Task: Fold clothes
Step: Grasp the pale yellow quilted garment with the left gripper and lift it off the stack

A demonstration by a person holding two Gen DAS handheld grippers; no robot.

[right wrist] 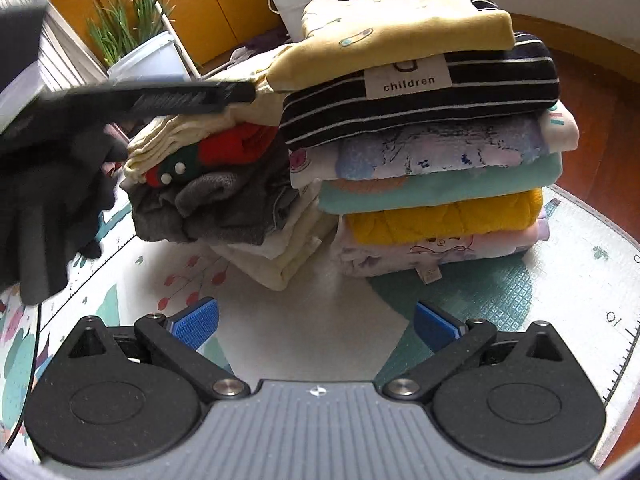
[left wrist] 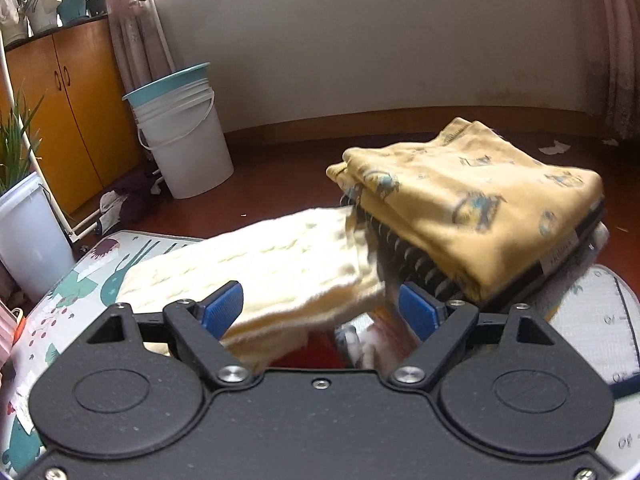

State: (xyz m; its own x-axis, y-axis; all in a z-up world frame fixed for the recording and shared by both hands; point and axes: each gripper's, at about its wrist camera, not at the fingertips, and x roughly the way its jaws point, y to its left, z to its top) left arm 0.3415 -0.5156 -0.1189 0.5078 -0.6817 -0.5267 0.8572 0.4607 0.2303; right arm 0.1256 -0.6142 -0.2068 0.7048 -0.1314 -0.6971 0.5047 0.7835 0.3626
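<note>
Left gripper [left wrist: 320, 308] is spread wide, with its blue pads on either side of a folded cream knit garment [left wrist: 260, 268]; the pads do not pinch the cloth, which lies on top of the lower pile. In the right wrist view this gripper appears as a dark blurred bar reaching over the same pile, held by a hand in a black glove [right wrist: 44, 200]. Right gripper [right wrist: 316, 326] is also spread and holds nothing; it hovers above the patterned mat [right wrist: 500, 300], just in front of the clothes. Two piles stand on the mat, touching each other. The tall pile has a yellow printed garment [right wrist: 400, 36] on top, and under it a black striped garment [right wrist: 420, 108] with a label reading "children". The lower pile has red, grey and cream pieces. Behind them stand a white bucket [left wrist: 188, 140] and an orange cabinet [left wrist: 68, 100].
</note>
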